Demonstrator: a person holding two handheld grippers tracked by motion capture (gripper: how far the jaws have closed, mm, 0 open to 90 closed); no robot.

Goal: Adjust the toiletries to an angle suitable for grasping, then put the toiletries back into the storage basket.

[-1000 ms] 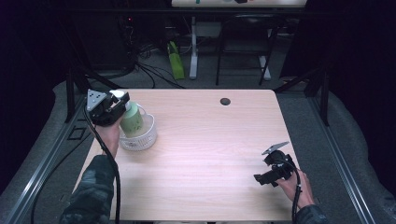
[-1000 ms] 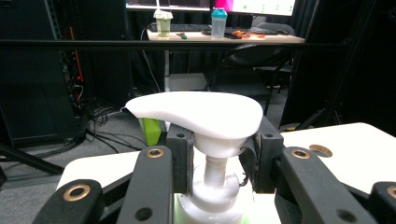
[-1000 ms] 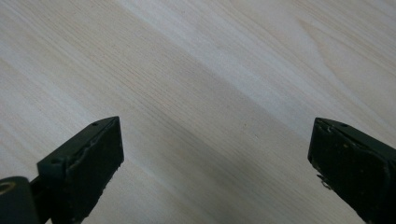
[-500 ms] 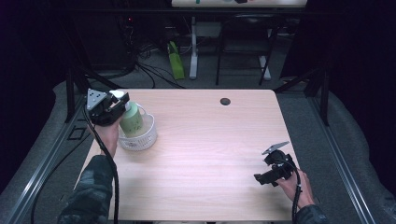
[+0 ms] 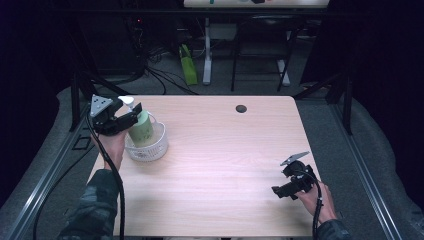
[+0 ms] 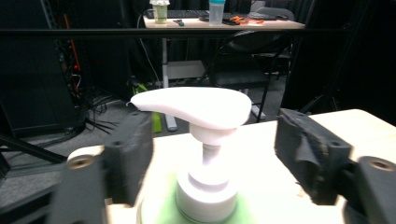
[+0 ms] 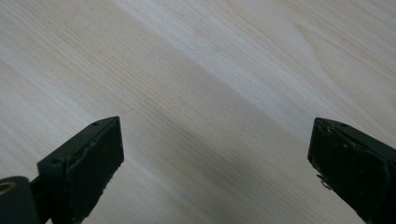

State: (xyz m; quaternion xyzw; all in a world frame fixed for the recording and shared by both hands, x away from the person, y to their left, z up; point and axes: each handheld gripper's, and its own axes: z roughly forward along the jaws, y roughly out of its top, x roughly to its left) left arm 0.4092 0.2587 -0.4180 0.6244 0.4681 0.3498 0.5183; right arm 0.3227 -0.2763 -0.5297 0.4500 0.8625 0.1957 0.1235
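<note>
A pale green pump bottle (image 5: 142, 129) with a white pump head (image 6: 191, 107) stands tilted in a white round basket (image 5: 150, 150) at the table's left side. My left gripper (image 5: 134, 114) is held at the bottle's top. In the left gripper view its two black fingers (image 6: 128, 154) stand apart on either side of the pump neck, open and not touching it. My right gripper (image 5: 280, 191) hovers low over the bare wood (image 7: 187, 70) near the table's front right, open with nothing between its fingers.
A small dark round hole (image 5: 241, 108) sits in the tabletop near the back edge. Behind the table, on the floor, are cables, desk legs and a green object (image 5: 189, 70). A far desk carries cups (image 6: 161, 11).
</note>
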